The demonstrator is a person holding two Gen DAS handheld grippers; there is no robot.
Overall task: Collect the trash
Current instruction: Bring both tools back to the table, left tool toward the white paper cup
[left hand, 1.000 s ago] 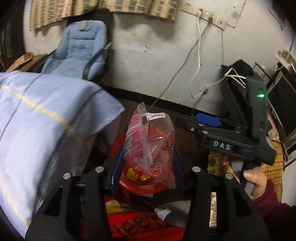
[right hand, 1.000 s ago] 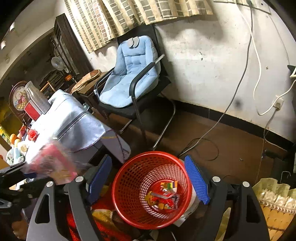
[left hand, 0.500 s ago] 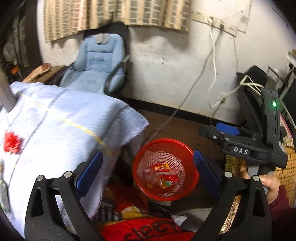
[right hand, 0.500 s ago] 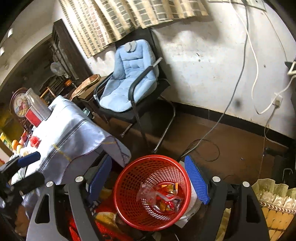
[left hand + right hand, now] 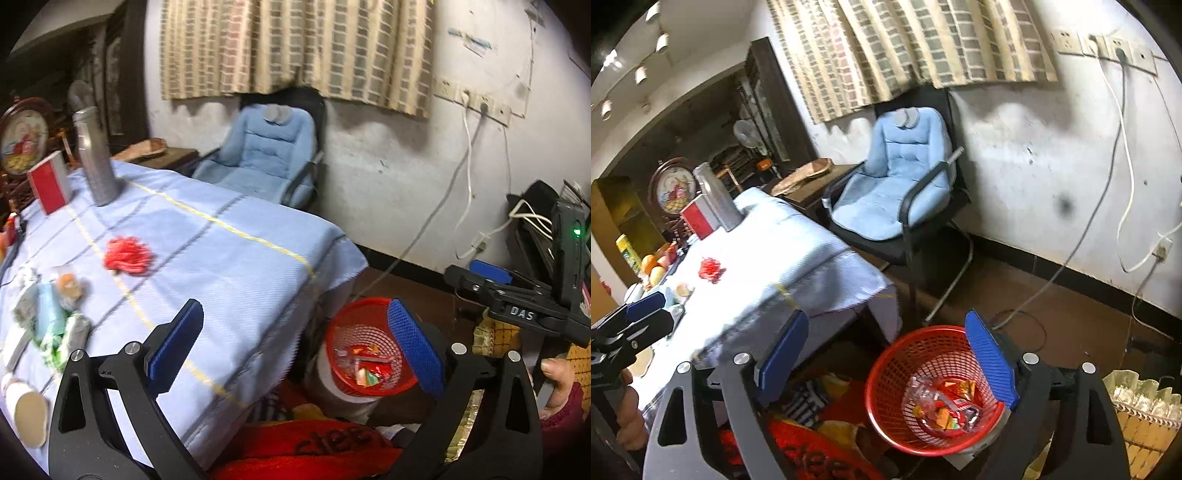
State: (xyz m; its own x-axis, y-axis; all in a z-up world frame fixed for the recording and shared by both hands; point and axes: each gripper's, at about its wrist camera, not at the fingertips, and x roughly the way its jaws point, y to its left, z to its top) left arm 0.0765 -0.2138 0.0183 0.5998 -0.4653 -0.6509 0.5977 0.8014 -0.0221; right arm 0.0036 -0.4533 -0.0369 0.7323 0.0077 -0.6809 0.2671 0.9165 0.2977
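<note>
A red mesh trash basket (image 5: 334, 332) (image 5: 886, 365) stands on the floor beside the table and holds several wrappers, with a clear snack bag (image 5: 942, 402) on top. My left gripper (image 5: 295, 339) is open and empty, over the table's edge. My right gripper (image 5: 886, 354) is open and empty, above the basket's left side; it also shows in the left wrist view (image 5: 491, 277). On the blue tablecloth (image 5: 221, 258) lie a crumpled red wrapper (image 5: 127, 254), green and white wrappers (image 5: 55, 328) and a paper cup (image 5: 27, 413).
A blue padded chair (image 5: 897, 184) stands by the wall behind the table. A metal flask (image 5: 94, 158) and a red box (image 5: 50, 182) stand at the table's far end. Cables (image 5: 1071, 258) run down the wall. Red cloth (image 5: 314, 446) lies on the floor below.
My left gripper opened and let the clear snack bag drop into the basket, then swung up and left toward the table. My right gripper stayed open and lifted a little.
</note>
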